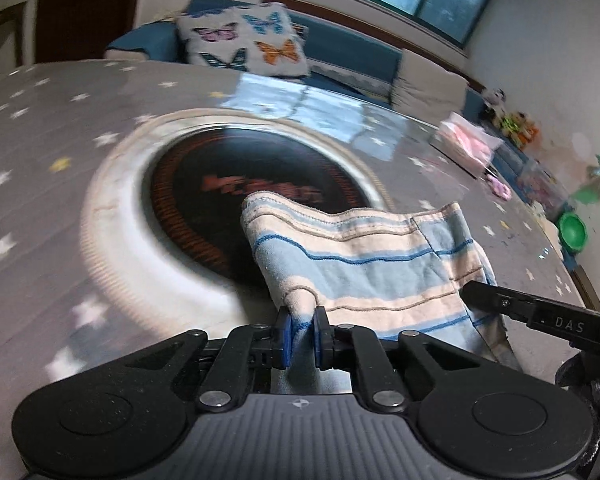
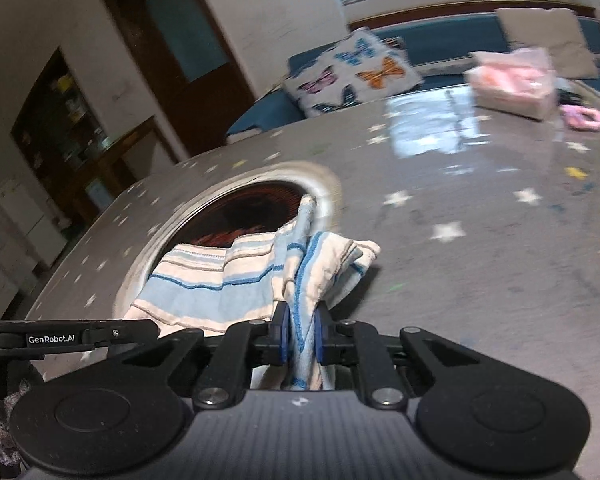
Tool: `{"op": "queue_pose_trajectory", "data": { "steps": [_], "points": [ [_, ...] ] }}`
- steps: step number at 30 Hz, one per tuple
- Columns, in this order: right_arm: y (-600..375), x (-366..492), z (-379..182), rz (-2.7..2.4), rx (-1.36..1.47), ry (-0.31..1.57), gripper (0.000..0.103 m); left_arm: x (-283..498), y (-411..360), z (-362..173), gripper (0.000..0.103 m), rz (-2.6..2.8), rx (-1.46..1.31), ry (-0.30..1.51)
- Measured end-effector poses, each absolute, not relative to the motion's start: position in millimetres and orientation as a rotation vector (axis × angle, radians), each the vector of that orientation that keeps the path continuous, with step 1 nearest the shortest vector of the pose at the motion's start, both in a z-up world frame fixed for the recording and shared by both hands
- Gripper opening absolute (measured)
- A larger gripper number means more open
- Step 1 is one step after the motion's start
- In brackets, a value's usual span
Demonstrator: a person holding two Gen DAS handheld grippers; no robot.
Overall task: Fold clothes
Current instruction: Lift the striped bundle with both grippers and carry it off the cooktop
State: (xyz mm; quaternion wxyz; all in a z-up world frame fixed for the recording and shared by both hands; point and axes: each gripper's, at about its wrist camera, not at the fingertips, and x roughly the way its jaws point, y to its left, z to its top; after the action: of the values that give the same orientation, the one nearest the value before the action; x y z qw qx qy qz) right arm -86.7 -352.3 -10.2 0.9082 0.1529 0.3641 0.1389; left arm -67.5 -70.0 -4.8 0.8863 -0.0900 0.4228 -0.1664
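Left gripper (image 1: 303,334): the two blue pads are drawn narrow and clamp a pinched fold of the striped cloth (image 1: 364,264). Fabric passes between the pads and hangs below them toward the gripper body.

Right gripper (image 2: 303,334): same condition. Its pads are narrow and clamp a bunched edge of the striped cloth (image 2: 220,280), with several layers gathered between them.

Ahead of both sets of fingers the cloth spreads as a cream and pale-blue panel with dark-blue lines. It appears lifted at the gripped points and sags between them. In the left wrist view the panel extends forward and to the right of the fingers, where the other gripper's finger crosses its near right edge. In the right wrist view the panel extends forward and to the left of the fingers, and a crumpled lobe lies just right of them.

Beyond the cloth, its far edge overlaps a round dark inset (image 1: 260,192) set in the star-patterned table cover (image 1: 40,160). A pink tissue pack (image 2: 512,80) stands well beyond the fingers, clear of the work.

Progress, as judged: both grasps are secured, so the pick-up step is complete. No tidy fold is visible; the cloth is rumpled and partly doubled near the right fingers. Remaining: carry the held edge over the rest, align the edges, lay flat, release.
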Motion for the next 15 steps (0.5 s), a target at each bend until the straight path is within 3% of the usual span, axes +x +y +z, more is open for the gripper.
{"op": "queue_pose_trajectory", "data": {
  "steps": [15],
  "points": [
    [-194,-29,16,0.58,0.207,0.768,0.011,-79,69,18,0.011,-0.074,-0.261,0.792]
  ]
}}
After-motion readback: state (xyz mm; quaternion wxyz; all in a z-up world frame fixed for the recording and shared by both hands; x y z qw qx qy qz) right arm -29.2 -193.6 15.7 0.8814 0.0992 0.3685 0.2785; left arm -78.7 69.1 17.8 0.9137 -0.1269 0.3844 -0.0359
